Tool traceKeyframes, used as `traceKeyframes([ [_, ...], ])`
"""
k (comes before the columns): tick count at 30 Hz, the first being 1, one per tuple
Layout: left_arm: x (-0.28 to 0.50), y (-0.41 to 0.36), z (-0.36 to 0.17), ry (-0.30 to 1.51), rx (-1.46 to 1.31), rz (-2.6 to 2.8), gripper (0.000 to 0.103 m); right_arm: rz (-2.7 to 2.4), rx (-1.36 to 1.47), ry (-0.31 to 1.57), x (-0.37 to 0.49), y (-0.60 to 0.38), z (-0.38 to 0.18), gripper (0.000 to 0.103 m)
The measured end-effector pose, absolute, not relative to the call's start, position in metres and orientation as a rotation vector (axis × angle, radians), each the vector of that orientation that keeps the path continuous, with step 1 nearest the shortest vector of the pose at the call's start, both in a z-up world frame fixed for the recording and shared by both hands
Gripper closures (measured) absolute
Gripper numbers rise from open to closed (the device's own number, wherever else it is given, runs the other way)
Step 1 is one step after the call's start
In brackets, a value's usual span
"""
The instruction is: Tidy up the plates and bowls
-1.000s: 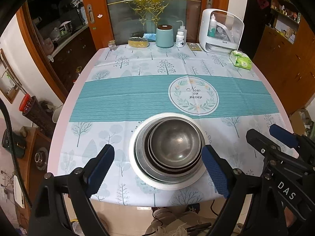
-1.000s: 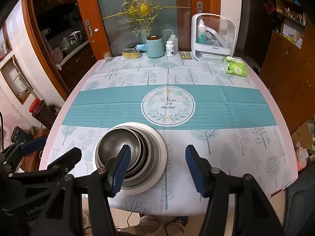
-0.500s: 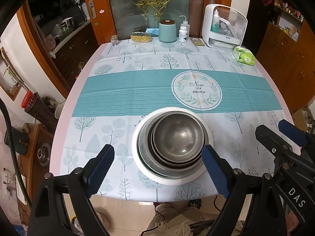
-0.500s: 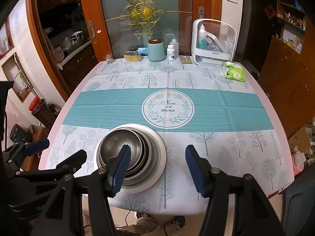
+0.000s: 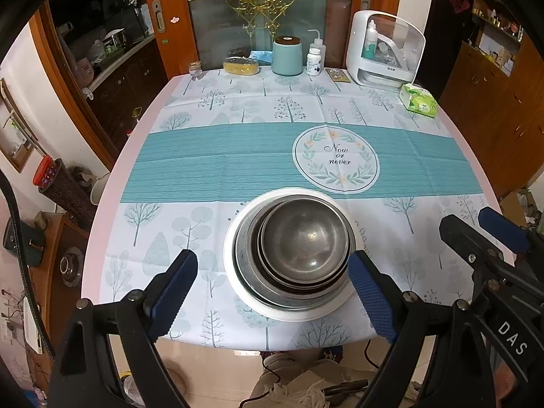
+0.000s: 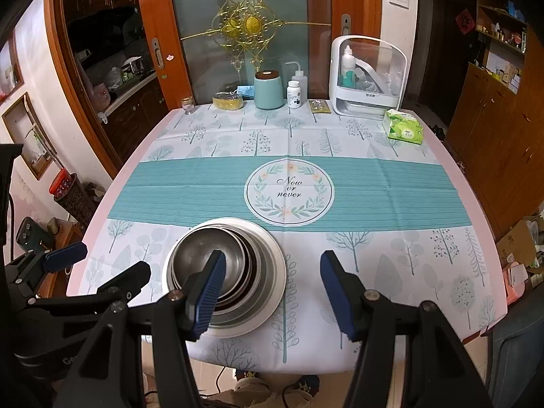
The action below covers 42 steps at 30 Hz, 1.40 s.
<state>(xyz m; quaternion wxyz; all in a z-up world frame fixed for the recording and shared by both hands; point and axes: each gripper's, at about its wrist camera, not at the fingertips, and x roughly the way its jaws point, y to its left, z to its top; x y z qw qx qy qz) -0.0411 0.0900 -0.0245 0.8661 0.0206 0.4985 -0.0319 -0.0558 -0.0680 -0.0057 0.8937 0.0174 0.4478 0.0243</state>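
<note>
1. The nested steel bowls [image 5: 306,241] sit on the round white plate [image 5: 238,282], just ahead of both tools.
2. The left gripper [image 5: 272,292] and right gripper [image 6: 272,289] hang spread apart, holding nothing.
3. Stacking looks finished; the next move probably means withdrawing without touching the stack.

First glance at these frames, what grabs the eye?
A nest of steel bowls stacked on a white round plate sits near the table's front edge. Beyond it, a teal band with a "Now or never" wreath medallion crosses the tree-print tablecloth. The left gripper and right gripper hover open, empty.
</note>
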Motion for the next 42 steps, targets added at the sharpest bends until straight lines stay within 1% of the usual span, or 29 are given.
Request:
traceKeyframes([
  [42, -0.033, 0.079, -0.016, 0.997, 0.014, -0.102, 0.014, 0.027, 0.038, 0.908, -0.053, -0.078, -0.004, 0.045],
])
